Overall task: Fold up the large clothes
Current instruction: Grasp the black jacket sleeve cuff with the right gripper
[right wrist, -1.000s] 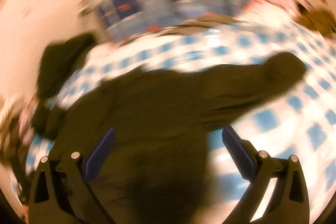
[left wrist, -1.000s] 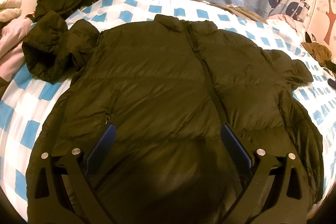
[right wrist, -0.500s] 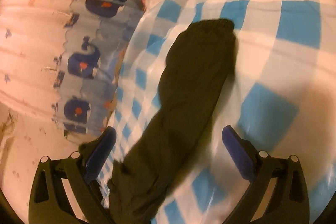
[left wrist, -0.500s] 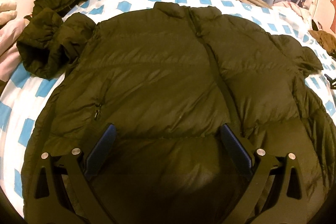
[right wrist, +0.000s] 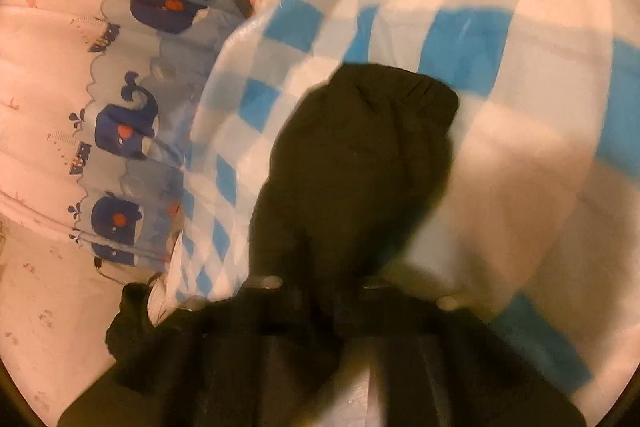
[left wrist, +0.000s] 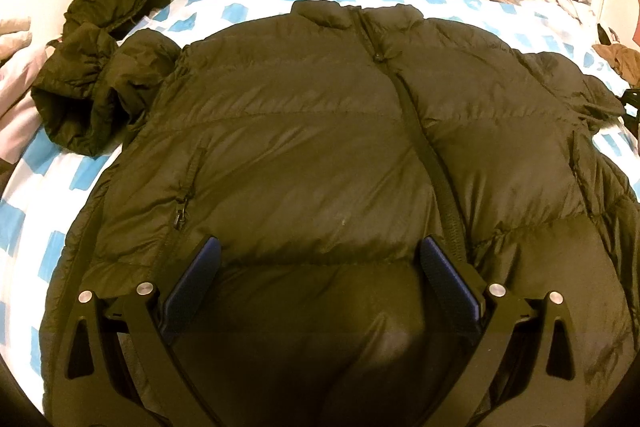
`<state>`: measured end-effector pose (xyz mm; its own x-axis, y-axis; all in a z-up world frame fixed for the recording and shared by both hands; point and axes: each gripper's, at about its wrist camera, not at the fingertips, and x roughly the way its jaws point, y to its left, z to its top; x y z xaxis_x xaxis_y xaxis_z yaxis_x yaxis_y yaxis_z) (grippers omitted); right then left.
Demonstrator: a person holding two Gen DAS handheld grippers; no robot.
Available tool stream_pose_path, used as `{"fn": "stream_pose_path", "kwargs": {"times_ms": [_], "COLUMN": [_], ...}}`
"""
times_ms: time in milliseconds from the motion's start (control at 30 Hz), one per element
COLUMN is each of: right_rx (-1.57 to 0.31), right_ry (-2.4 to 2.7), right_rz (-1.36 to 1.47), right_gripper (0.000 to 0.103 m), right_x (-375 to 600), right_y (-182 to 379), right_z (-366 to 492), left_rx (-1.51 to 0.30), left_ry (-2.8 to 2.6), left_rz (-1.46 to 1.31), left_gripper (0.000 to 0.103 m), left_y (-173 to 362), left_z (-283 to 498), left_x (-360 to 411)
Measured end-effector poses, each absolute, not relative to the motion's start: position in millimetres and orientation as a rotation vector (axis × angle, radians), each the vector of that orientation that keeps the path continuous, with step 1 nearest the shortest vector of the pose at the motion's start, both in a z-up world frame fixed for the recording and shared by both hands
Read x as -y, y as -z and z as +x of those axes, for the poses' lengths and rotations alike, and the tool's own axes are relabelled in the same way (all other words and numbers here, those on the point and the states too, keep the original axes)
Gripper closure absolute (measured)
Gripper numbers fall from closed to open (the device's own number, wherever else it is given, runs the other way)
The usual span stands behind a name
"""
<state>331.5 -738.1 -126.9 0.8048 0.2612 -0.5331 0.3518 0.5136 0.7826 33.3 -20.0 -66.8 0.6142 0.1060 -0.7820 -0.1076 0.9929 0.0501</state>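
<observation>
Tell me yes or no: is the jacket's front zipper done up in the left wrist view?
Yes, the dark puffer jacket lies front-up on the checked bedsheet, its zipper running closed from collar towards hem.

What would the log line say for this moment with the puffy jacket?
left gripper: open over jacket | right gripper: shut on sleeve | bed sheet: under both

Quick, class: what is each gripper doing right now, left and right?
Left gripper: open, over the dark puffer jacket, gripping nothing.
Right gripper: closed on the jacket's sleeve.
</observation>
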Motion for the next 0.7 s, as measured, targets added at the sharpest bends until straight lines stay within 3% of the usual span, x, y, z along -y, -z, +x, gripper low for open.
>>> {"fn": "stream_pose_path", "kwargs": {"times_ms": [100,367,500,700], "right_rx": [-0.589,-0.345,-0.308,-0.338], "right_ry": [0.038,-0.137,-0.269,-0.457], "right_rz": [1.010,0.789,0.669,0.525], "right_gripper": [0.096,0.096,0.096,0.096], "right_x": [725,630,536,370], "right_y": [99,-53,-121,-165], "right_z": [321,304,312,323], "left_rx": [-0.897,-0.867,-0.829,-0.769], "left_ry": [-0.120,-0.108,-0.124,-0.208], "left_rz": [-0.009,-0.118,-0.210,-0.289], "left_gripper": [0.007,0.007,0.007,0.007], "left_y": [66,51,36,17], "left_z": [34,30,27,22], "left_x": [20,4,-18,-58]}}
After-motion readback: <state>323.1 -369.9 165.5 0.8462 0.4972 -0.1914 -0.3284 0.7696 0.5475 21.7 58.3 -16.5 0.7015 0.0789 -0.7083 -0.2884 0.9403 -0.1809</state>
